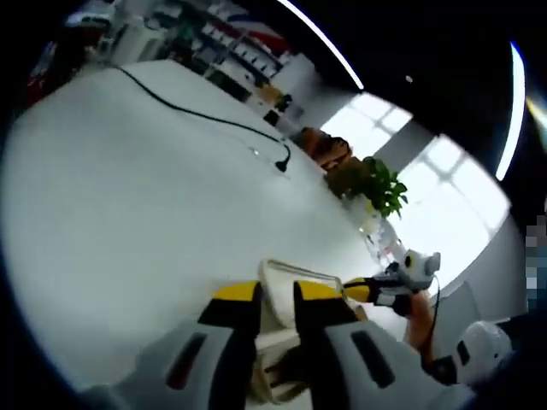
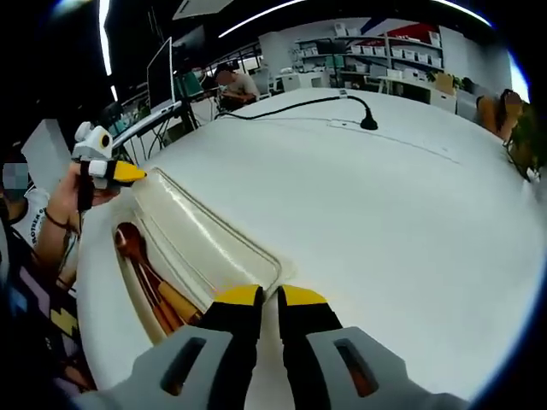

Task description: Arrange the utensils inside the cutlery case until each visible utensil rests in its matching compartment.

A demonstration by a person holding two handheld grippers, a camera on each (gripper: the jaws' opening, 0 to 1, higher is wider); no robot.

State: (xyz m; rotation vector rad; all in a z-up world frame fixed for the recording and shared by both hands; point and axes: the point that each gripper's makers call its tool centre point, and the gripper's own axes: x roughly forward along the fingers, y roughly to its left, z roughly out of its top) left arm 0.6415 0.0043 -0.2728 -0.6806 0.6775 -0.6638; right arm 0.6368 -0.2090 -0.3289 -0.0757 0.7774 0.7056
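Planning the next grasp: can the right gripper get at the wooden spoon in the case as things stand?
Probably yes. The right gripper sits at the cutlery case's near rim and the wooden spoon lies uncovered in the open compartment just left of its fingers. The left gripper sits at the far end.

Legible text: none in either view.
Shelf boxes [image 2: 402, 51]: labels too small/blurred to read.
Shelf items [image 1: 231, 43]: coloured patches, no readable chars.
Cutlery case [image 2: 201, 235]: no visible marking or brand.
Surface [image 2: 385, 213]: plain white, no signs or nos.
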